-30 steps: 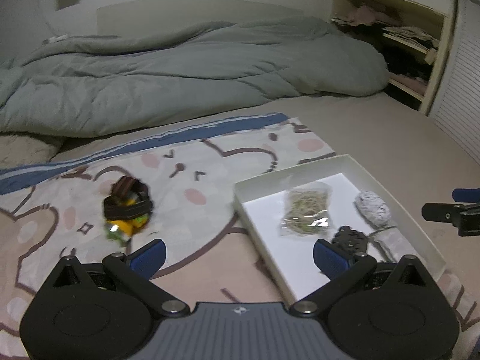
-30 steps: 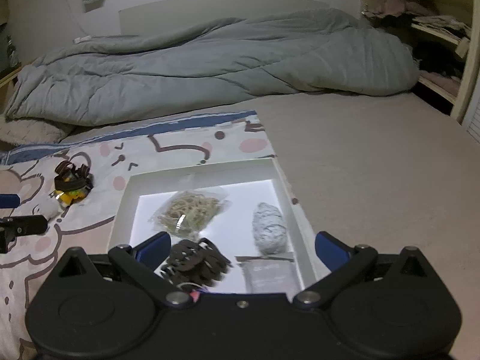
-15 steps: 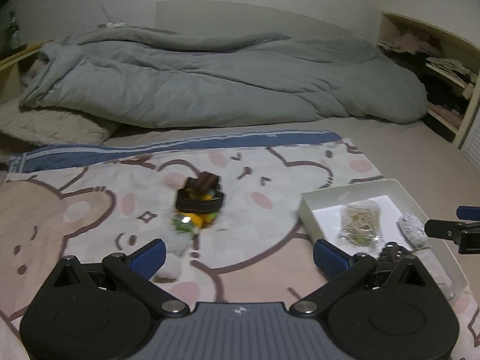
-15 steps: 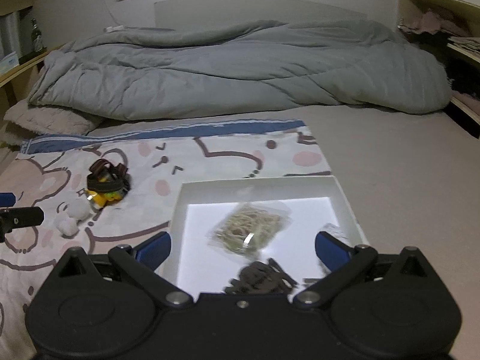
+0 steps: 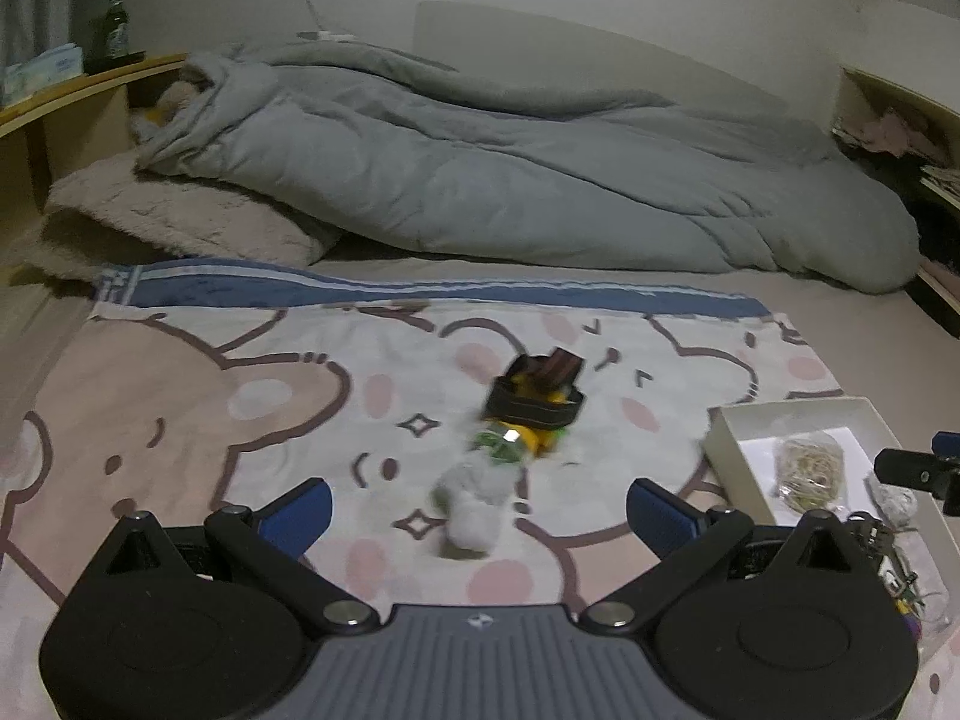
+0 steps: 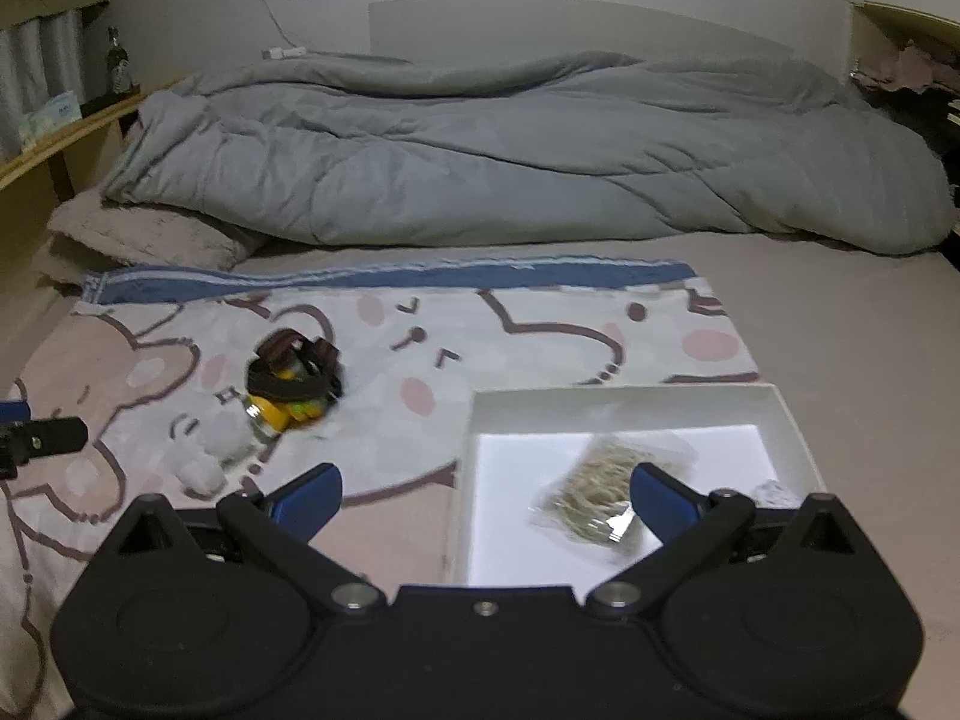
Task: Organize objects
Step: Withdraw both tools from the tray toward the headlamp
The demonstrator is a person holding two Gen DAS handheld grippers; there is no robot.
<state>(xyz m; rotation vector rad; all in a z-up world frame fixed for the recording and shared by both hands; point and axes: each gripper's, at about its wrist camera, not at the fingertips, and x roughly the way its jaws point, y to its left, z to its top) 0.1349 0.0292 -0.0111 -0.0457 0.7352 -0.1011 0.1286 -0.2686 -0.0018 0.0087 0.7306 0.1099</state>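
Observation:
A small pile lies on the cartoon-print blanket (image 5: pixel 252 396): a dark strap bundle (image 5: pixel 536 393) (image 6: pixel 294 367) over yellow and green items (image 5: pixel 521 443) (image 6: pixel 277 411), with a fluffy white lump (image 5: pixel 477 507) (image 6: pixel 207 456) in front. My left gripper (image 5: pixel 477 501) is open, its fingers either side of the white lump, a little short of it. A white shallow box (image 6: pixel 624 402) (image 5: pixel 729 438) at the right holds a bag of rubber bands (image 6: pixel 606 495) (image 5: pixel 807 471). My right gripper (image 6: pixel 483 495) is open over the box's near left edge, holding nothing.
A rumpled grey duvet (image 5: pixel 510 180) (image 6: pixel 510 162) and a fuzzy pillow (image 5: pixel 174 222) fill the far side of the bed. A wooden shelf with a bottle (image 5: pixel 117 21) runs along the left; open shelves (image 5: pixel 900 132) stand at the right. Bare mattress (image 6: pixel 840 324) lies right of the blanket.
Both grippers have swung left. The pile has moved toward the centre of the left wrist view and the box toward its right edge. Both stay open.

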